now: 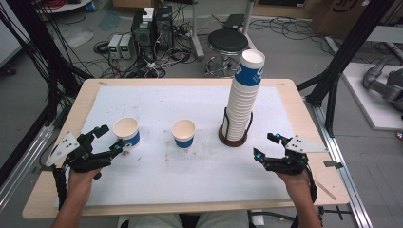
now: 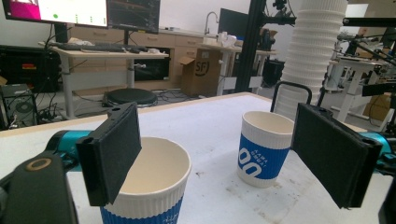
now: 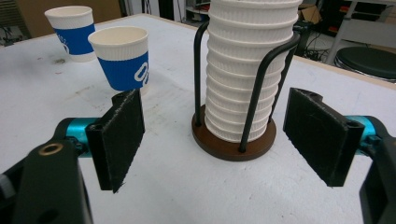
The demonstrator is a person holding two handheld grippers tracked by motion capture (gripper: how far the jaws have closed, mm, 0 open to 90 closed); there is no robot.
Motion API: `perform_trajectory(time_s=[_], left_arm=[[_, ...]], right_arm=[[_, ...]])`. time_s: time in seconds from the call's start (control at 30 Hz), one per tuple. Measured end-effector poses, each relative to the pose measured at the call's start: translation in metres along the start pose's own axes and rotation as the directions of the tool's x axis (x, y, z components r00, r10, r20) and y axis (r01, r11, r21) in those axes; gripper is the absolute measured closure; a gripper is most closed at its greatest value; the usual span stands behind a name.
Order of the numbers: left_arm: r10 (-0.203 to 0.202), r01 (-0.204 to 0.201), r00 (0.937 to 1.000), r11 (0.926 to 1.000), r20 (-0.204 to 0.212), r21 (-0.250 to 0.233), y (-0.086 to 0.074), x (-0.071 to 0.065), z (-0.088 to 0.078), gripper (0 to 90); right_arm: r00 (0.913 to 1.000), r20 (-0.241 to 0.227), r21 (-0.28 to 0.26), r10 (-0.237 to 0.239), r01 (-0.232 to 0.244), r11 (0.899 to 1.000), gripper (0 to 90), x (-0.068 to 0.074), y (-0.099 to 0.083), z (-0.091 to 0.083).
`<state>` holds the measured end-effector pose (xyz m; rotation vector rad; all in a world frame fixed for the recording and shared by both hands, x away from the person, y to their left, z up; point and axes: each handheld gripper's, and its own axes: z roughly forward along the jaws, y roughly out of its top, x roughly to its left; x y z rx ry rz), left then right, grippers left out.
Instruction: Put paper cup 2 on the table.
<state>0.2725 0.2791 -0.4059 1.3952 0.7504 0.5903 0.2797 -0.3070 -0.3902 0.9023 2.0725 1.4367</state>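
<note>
Showing a white "00" logo, the blue-banded cup (image 2: 259,149) stands upright.

You will find little legible print here. The cardboard box (image 2: 201,70) behind the table carries "SF" on its side. The blue band of the far cup (image 2: 264,148) bears a white looped logo — its small lettering is too blurred to read.

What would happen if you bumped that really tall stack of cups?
The stack would probably wobble: it rises far above the wire holder, which only hugs its lowest cups. The paper cups look light, so the top ones might slide off easily. The holder's wide brown base likely keeps the bottom from tipping.
</note>
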Motion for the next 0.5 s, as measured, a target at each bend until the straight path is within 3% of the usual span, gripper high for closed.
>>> perform_trajectory(time_s=[0.5], left_arm=[[0.004,-0.004,0.9999,1.0,-0.011,0.005,-0.0009,0.0013,-0.0005,15.9]], right_arm=[[1.0,-0.001,0.003,0.004,-0.004,1.0,21.0,-0.002,-0.0006,0.0019]])
